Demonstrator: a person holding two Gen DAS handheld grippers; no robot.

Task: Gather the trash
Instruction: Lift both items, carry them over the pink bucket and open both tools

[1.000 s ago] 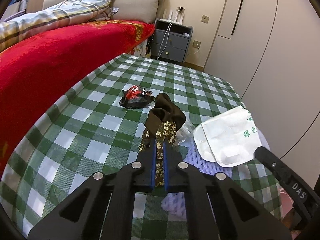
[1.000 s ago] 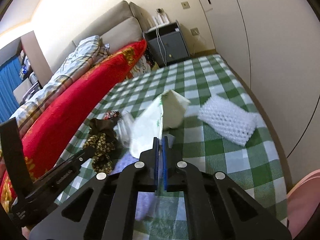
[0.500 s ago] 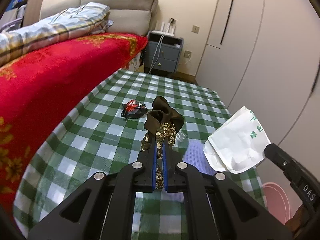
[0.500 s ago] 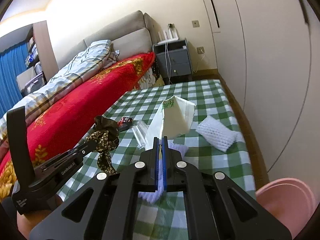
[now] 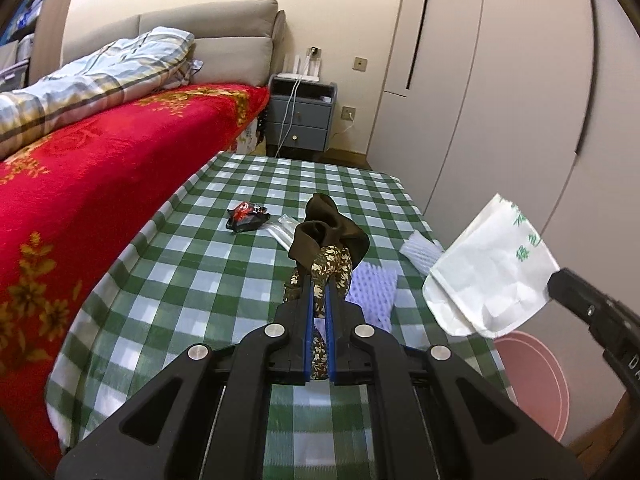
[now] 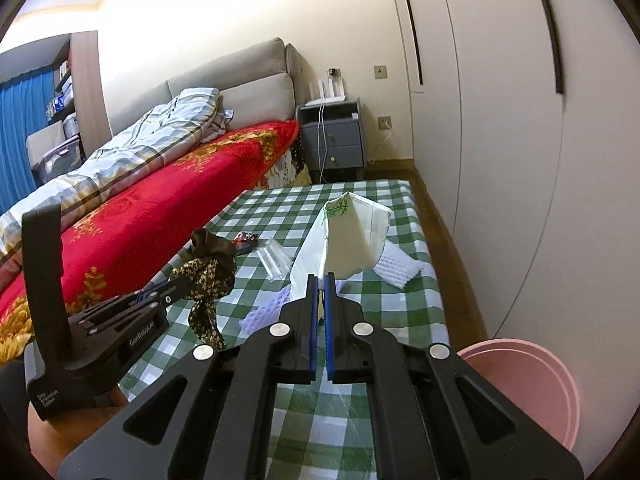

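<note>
The left gripper [image 5: 319, 294] is pinched closed on a limp brown-and-floral fabric scrap [image 5: 328, 240], held above the checked tablecloth [image 5: 200, 264]. The right gripper [image 6: 319, 286] is closed on a thin white paper bag [image 6: 352, 240]. Both look light and crushable, so an edge pinch suffices; the pink bin [image 6: 536, 380] sits at four o'clock.

Two fisheye cameras are looking forward along their grippers, raised above a green checked table [image 5: 192, 264] and facing its far end, toward a grey nightstand [image 5: 301, 118]. The left view is sitting nearer the red bed [image 5: 100, 168]; the right is sitting nearer the wardrobe [image 6: 500, 120]. Both are sharing the table, bed, nightstand and pink bin [image 6: 532, 384].
</note>
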